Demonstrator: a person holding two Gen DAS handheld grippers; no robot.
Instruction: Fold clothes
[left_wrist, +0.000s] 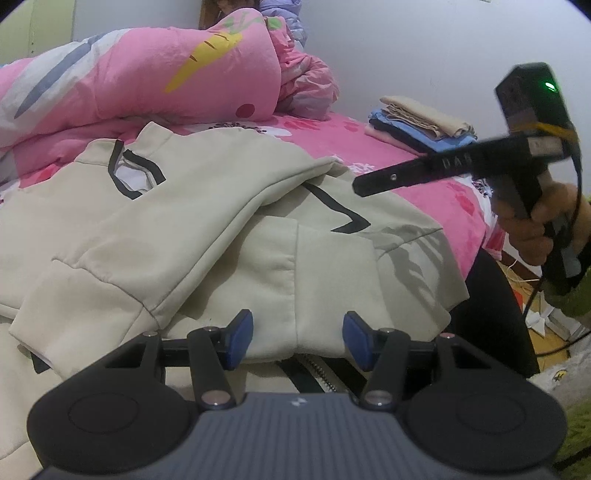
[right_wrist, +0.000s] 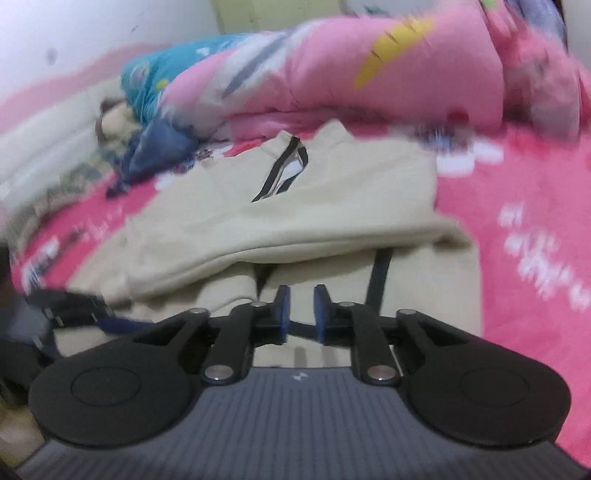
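A bed (left_wrist: 406, 158) with a bright pink printed sheet fills the room's middle. Along its far side lies a bulky pink quilt (left_wrist: 155, 74) with a yellow carrot print, bunched up against the wall. A blue patterned bundle (right_wrist: 159, 88) sits at the far left of it in the right wrist view.

On the near part of the sheet lies the jacket (left_wrist: 192, 229), cream with black trim, the largest loose thing on the bed. Its collar (left_wrist: 136, 170) points to the far side and its hem comes to the near edge, so the long axis runs near to far. One sleeve (left_wrist: 122, 258) is folded across the body, slanting from far right to near left. A zip (left_wrist: 321, 373) shows at the near hem, just under the left tool.

At the far right of the bed, well apart from the jacket, is a small stack (left_wrist: 421, 125) of folded clothes: beige on top, blue and dark ones beneath.

The left gripper (left_wrist: 298, 339) hovers over the near hem, jaws wide apart with nothing between them. The right gripper (right_wrist: 302, 312), held by a hand (left_wrist: 550, 229) at the right, is above the jacket; its blue pads (right_wrist: 283, 306) stand close together with a narrow gap, gripping nothing. That view is blurred.
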